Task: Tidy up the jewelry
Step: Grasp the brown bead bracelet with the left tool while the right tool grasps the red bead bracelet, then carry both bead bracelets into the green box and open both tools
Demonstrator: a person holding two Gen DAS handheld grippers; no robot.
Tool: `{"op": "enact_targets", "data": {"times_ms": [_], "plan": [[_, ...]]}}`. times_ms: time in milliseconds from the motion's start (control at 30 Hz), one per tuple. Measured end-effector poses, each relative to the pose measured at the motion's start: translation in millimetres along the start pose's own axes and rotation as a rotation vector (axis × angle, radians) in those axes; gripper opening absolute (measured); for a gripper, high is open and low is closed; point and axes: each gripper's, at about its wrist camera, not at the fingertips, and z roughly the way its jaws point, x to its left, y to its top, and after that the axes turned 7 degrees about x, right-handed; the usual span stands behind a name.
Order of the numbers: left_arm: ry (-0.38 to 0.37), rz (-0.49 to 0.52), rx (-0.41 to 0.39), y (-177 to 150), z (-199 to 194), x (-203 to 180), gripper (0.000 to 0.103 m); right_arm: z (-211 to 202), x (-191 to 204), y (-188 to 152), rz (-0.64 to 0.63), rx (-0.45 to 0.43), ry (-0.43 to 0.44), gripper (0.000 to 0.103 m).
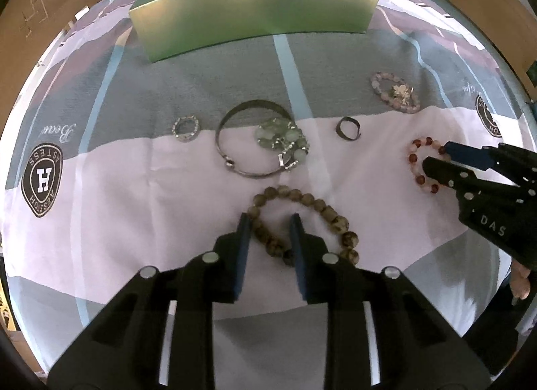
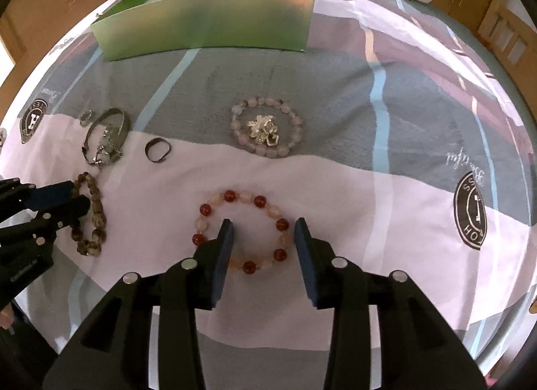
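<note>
A brown bead bracelet (image 1: 322, 209) lies on the bedsheet. My left gripper (image 1: 270, 222) points down at it, open, with the bracelet's left strand between the jaws and the pads apart from the beads. A red and pink bead bracelet (image 2: 258, 201) lies under my right gripper (image 2: 264, 222), also open, its left finger inside the loop and its right finger just outside the right strand. The right wrist view shows the left gripper (image 2: 80, 195) at the brown bracelet (image 2: 97, 212). The left wrist view shows the right gripper (image 1: 436, 156) over the red bracelet (image 1: 416, 155).
An open green box (image 1: 255, 17) stands at the back. On the sheet lie a silver bangle (image 1: 235, 162), a pale green stone bracelet (image 1: 282, 142), a small beaded ring (image 1: 185, 127), a dark ring (image 1: 348, 127) and a pink bead bracelet (image 2: 266, 128) with a silver charm.
</note>
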Motion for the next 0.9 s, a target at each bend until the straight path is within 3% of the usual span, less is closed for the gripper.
{"op": "enact_targets", "data": {"times_ms": [300,433,533,700,900], "plan": [[0.044,-0.005,-0.017,-2,1,-6,0.025,-1,4,-3,-0.008,-0.012,-0.01,0.036],[0.053,-0.012,-0.023,-3,1,-8,0.023,-2,9,-5,-0.013,-0.014,0.004,0.018],[0.046,-0.017,-0.025,-5,1,-10,0.015,-2,13,-5,-0.01,-0.012,0.017,0.009],[0.038,-0.03,-0.026,-5,1,-9,0.011,-2,14,-5,-0.016,-0.02,0.009,0.008],[0.017,-0.106,-0.036,-8,0,-2,0.018,-4,8,-7,0.038,-0.023,0.021,0.012]]}}
